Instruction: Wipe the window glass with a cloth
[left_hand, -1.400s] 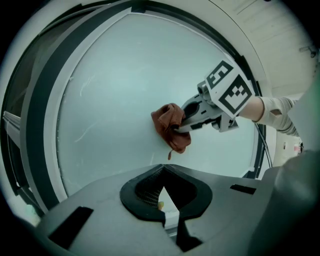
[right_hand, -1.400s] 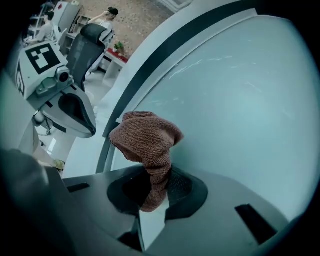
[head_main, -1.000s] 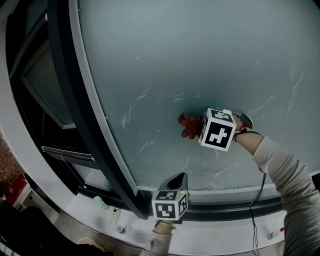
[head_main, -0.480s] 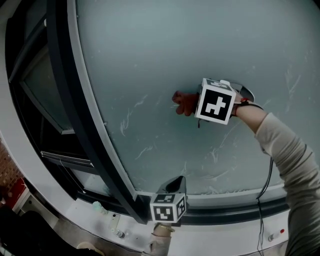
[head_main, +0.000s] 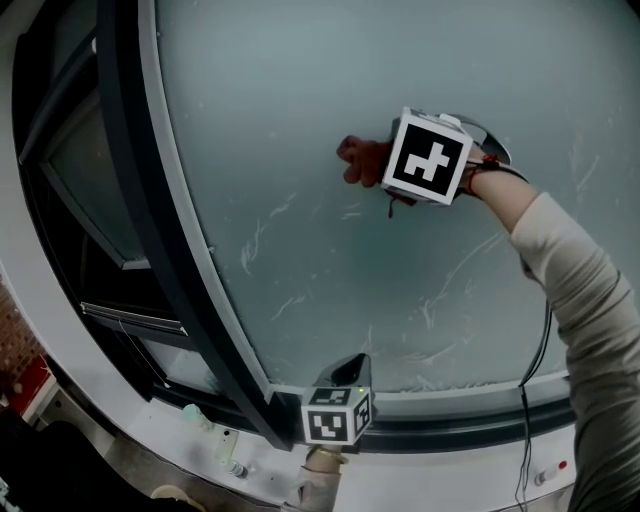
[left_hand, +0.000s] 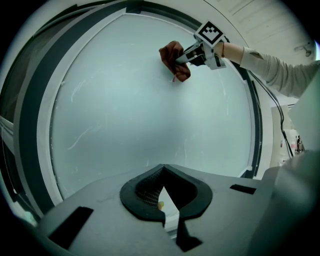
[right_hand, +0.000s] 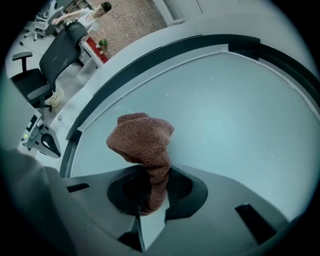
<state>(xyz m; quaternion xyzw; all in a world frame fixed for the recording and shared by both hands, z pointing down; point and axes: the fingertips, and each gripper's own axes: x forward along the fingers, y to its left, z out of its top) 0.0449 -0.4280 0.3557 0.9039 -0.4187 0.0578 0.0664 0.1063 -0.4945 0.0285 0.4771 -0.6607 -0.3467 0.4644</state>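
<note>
Starting at the far left: dark window frame (head_main: 130, 200), well left of both grippers, bounding the window glass (head_main: 300, 60). On the white sill (head_main: 440, 475), a few small items (head_main: 200, 413) down and left of the left gripper (head_main: 352, 362), too small to name. Left gripper itself low by the bottom edge of the pane, jaws pressed together on nothing, pointing up at the glass and taking no part in the wiping. Above it and off to its left, pale streaks (head_main: 262, 228) across the glass, with more of them below the right gripper (head_main: 384, 165). Judging from those marks, wiping under way but far from finished, with much of the lower pane apparently not cleaned yet. Higher up, reddish-brown cloth (head_main: 358, 160) bunched against the glass, just left of the right gripper's marker cube (head_main: 430, 158), clamped between that gripper's jaws with the loose end bulging out past the tips. Right of that, a sleeved forearm (head_main: 570, 290) and a thin cable (head_main: 523, 420) hanging down toward the sill. Nothing standing between cloth and glass; only the frame to the left and the low left gripper likely to limit the strokes.
</note>
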